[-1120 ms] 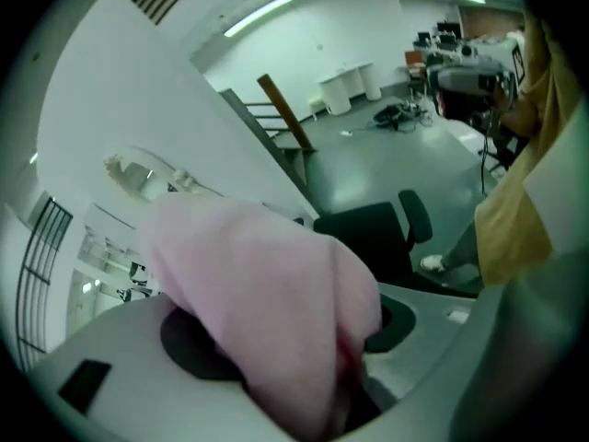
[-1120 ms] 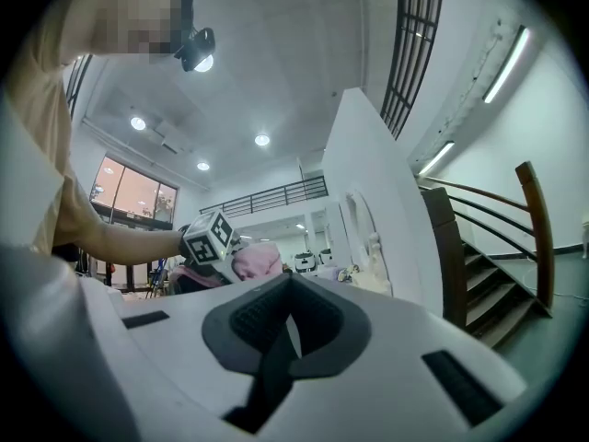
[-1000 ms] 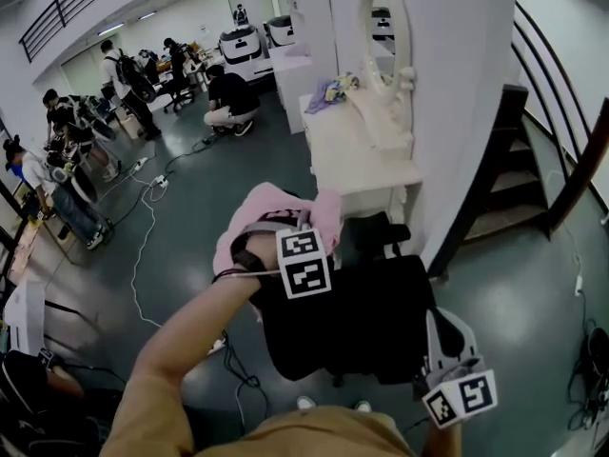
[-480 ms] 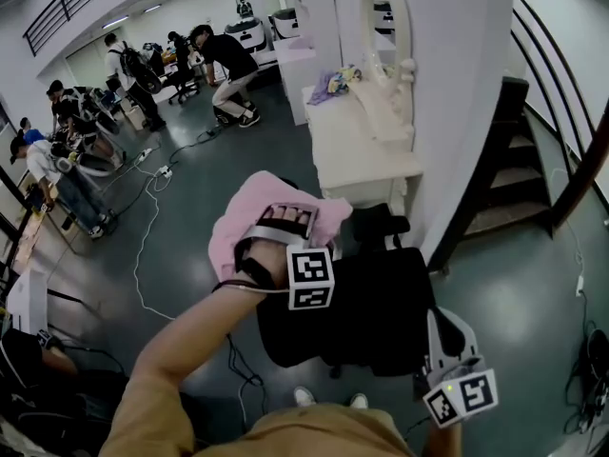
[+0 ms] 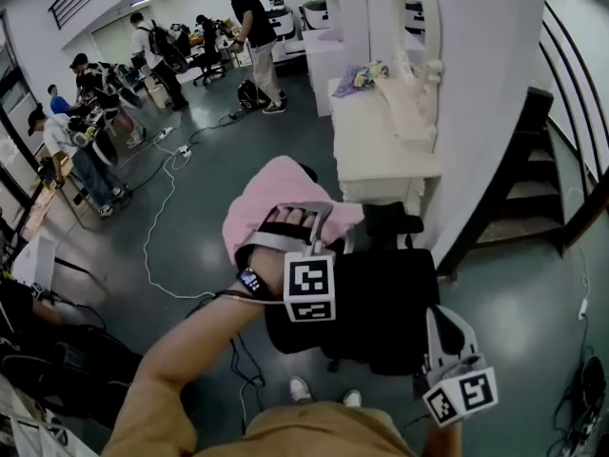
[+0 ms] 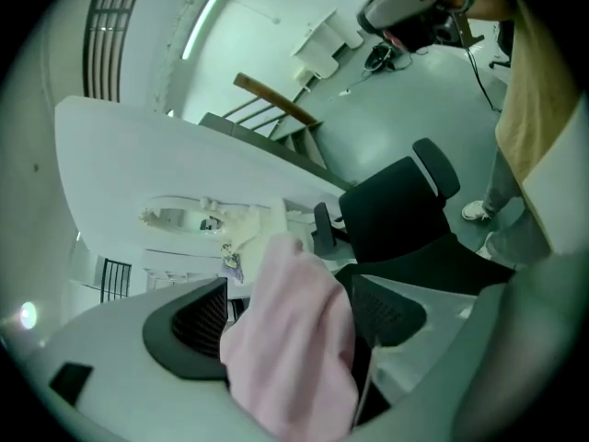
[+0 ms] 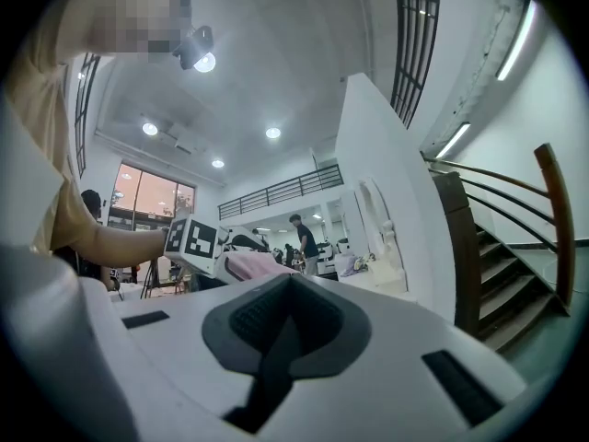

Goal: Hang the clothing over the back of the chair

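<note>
Your left gripper [image 5: 303, 219] is stretched out ahead, marker cube facing up, with the pink garment [image 5: 276, 190] bunched at its jaws. The cloth hangs over the grey floor [image 5: 190, 188], at the far left edge of the black chair [image 5: 381, 303]. The chair sits just below and right of that arm. Your right gripper [image 5: 445, 324] is low at the right, jaws pointing away from you over the chair's right side, well apart from the garment. Beyond the chair stands a white dressing table [image 5: 381, 146] with its mirror [image 5: 419, 27] on the wall. Stairs [image 5: 533, 193] rise at the right. Far left, several people [image 5: 252, 31] stand among cables [image 5: 162, 227].
</note>
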Tool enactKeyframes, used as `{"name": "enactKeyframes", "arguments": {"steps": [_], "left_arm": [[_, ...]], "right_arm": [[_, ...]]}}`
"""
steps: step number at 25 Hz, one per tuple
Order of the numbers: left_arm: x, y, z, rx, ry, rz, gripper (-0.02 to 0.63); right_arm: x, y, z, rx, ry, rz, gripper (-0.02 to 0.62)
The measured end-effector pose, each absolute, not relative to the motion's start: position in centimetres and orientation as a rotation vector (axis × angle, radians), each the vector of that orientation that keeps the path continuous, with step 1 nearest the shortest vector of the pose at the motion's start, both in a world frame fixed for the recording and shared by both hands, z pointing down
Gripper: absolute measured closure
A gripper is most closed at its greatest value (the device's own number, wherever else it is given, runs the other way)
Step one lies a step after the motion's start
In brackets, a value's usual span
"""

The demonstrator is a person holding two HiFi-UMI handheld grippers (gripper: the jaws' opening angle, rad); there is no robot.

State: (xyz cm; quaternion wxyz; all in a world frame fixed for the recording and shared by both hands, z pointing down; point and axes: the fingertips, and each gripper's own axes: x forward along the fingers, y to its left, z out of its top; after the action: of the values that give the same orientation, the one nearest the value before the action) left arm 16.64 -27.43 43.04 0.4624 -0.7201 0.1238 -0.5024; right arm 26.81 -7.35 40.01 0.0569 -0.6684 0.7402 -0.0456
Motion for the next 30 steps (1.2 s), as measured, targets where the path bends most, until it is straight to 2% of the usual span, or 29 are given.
{"name": "enactKeyframes", "arguments": {"steps": [12,26,28,30], "left_arm": [[12.5,-24.7,35.2,-2.056,0.678,-0.896,0.199],[7.1,-21.0,33.2,-2.273,0.890,-0.688,0.204],[6.0,-21.0,32.9,-2.290,0.937,-0.663,0.212],[4.8,-21.3,32.6,-2.324,0.996,-0.627,0.251]], "right_arm": [[24.5,-7.8,40.2,-1.893,2.392,-0.135,0.591],[22.7,-6.7,40.5,-1.798,2.478,-0.135,0.591],[22.4,-6.8,40.7,-1.779,2.491,-0.143,0.591],[22.0,-7.0,41.0,-1.754,2.509,-0.153,0.591]]}}
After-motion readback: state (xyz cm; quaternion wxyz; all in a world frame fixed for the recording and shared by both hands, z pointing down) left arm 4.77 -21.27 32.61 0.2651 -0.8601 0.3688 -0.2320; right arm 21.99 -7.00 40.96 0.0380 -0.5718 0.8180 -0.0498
